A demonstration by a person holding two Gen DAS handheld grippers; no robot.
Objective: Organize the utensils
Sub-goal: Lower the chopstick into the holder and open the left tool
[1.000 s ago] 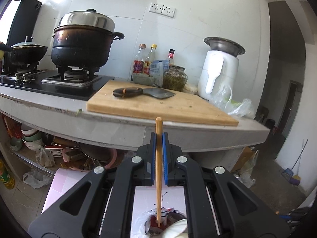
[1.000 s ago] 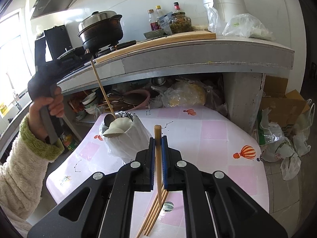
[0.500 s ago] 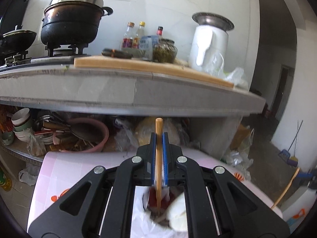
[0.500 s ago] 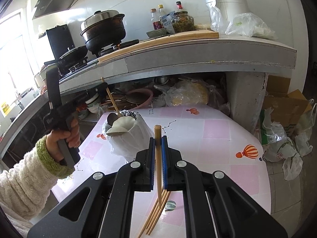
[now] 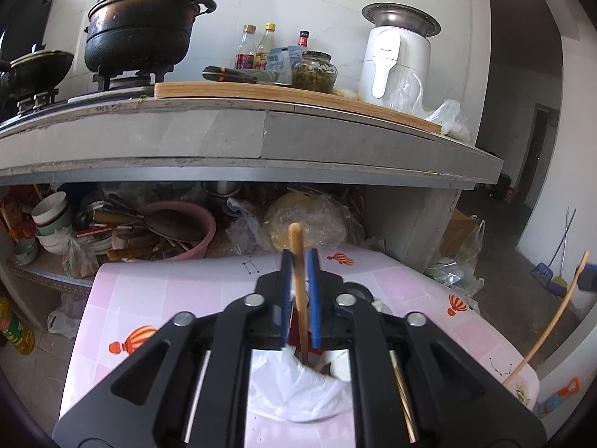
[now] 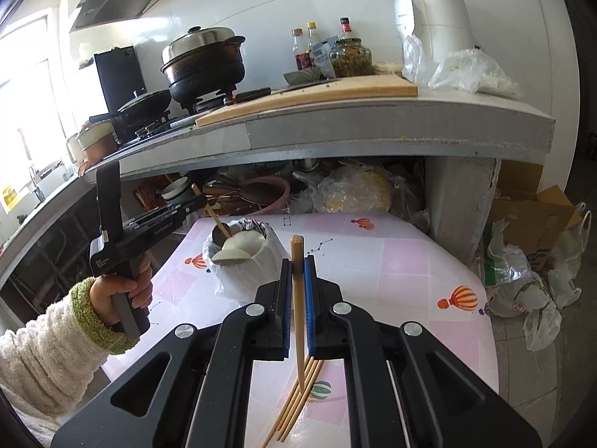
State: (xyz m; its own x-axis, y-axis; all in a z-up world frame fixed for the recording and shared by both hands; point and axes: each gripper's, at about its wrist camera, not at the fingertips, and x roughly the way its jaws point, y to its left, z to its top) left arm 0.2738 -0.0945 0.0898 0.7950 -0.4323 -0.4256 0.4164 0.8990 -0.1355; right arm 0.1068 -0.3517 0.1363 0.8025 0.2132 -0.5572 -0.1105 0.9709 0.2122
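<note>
Chopstick between opening left gripper jaws, apparently released, tip in bagged holder; right gripper clamping another chopstick.

Three bottles, two pots (both lidded)

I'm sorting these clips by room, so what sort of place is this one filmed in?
Most likely a lived-in home kitchen. A lidded black pot sits on a gas stove, a wooden cutting board and sauce bottles rest on the concrete counter, and bowls are stacked on the shelf beneath.
</note>
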